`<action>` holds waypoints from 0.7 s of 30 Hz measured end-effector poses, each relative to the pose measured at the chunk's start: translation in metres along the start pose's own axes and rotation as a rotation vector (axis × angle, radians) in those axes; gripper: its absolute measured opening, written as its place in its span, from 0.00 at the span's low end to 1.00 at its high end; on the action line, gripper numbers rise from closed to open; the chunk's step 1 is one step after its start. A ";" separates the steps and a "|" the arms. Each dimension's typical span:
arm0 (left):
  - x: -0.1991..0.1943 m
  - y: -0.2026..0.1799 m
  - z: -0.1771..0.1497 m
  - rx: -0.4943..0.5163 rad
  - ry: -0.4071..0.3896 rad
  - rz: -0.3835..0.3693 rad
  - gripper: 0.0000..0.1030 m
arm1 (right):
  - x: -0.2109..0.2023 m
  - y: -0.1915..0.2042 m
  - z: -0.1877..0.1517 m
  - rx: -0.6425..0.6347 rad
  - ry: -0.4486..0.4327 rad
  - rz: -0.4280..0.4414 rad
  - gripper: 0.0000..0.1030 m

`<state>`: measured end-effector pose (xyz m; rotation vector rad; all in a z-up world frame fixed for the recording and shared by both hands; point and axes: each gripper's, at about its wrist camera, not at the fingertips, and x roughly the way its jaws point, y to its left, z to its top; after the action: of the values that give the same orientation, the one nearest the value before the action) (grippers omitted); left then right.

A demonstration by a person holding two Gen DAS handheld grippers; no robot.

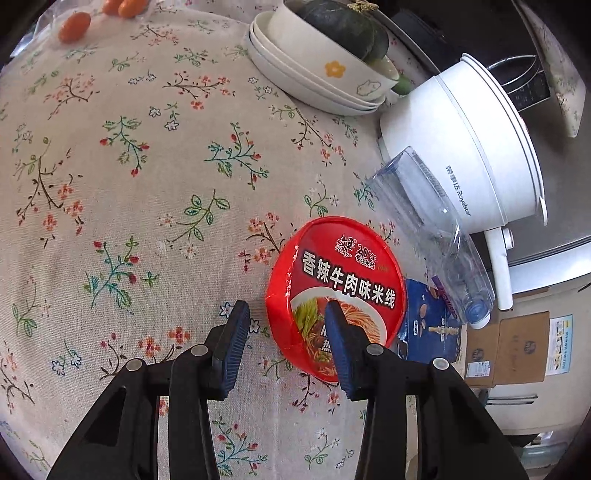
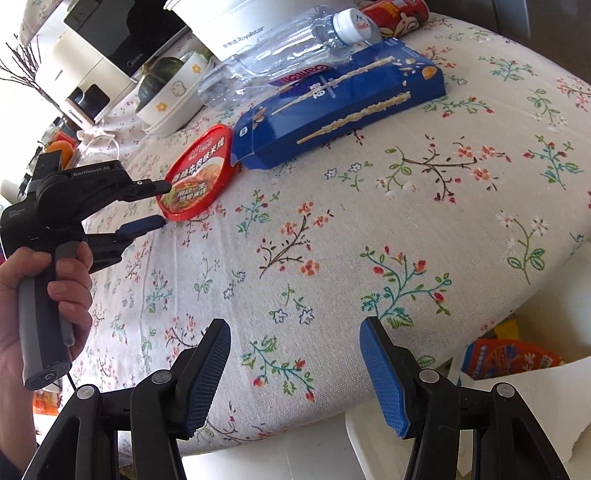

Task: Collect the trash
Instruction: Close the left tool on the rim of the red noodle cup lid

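The right gripper [image 2: 295,369] hangs over the near edge of the floral tablecloth [image 2: 332,258], its jaws spread wide with only bare cloth between them. Past that edge, below and to the right of its fingers, lie white paper [image 2: 517,398] and an orange wrapper [image 2: 513,358]. Ahead of it the cloth runs open and unobstructed for a good stretch.

To its left, a hand [image 2: 33,302] grips the handle of the left gripper [image 1: 286,326], whose jaws stand about half open and hold nothing. From its own camera one finger sits over the red noodle-cup lid [image 1: 336,284] and the other over bare cloth just left of the lid's rim; whether either pad touches the lid cannot be told.

Just beyond the lid lies the blue snack box [image 2: 332,110], flat, its near corner touching or overlapping the lid. A clear plastic bottle [image 2: 280,51] lies on its side on the box's far part, against a white electric pot [image 1: 472,147]. A red can [image 2: 399,14] lies at the far table edge. Left of the pot sit stacked bowls [image 1: 317,74] holding a dark green squash [image 1: 343,26].
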<state>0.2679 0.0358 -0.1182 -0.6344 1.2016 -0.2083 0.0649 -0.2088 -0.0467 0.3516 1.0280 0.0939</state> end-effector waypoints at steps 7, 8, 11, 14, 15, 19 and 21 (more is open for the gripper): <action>0.008 -0.019 -0.006 0.097 -0.053 0.068 0.38 | 0.005 -0.005 0.003 0.037 0.008 0.024 0.62; 0.010 -0.022 -0.007 0.115 -0.057 0.084 0.36 | 0.005 -0.004 0.003 0.038 0.009 0.024 0.62; 0.012 -0.022 -0.006 0.119 -0.069 0.082 0.33 | 0.005 -0.004 0.003 0.037 0.009 0.025 0.62; 0.010 -0.017 -0.005 0.091 -0.072 0.074 0.26 | 0.004 -0.006 0.004 0.041 0.006 0.025 0.62; 0.009 -0.016 -0.005 0.084 -0.073 0.069 0.25 | 0.003 -0.008 0.004 0.044 0.003 0.024 0.62; -0.003 -0.016 -0.008 0.090 -0.091 0.062 0.20 | 0.000 -0.013 0.017 0.050 -0.022 0.011 0.62; -0.012 -0.017 -0.010 0.097 -0.101 0.055 0.19 | -0.002 -0.016 0.028 0.051 -0.037 0.003 0.62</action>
<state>0.2576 0.0247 -0.1009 -0.5207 1.1035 -0.1843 0.0862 -0.2312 -0.0379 0.4001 0.9946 0.0636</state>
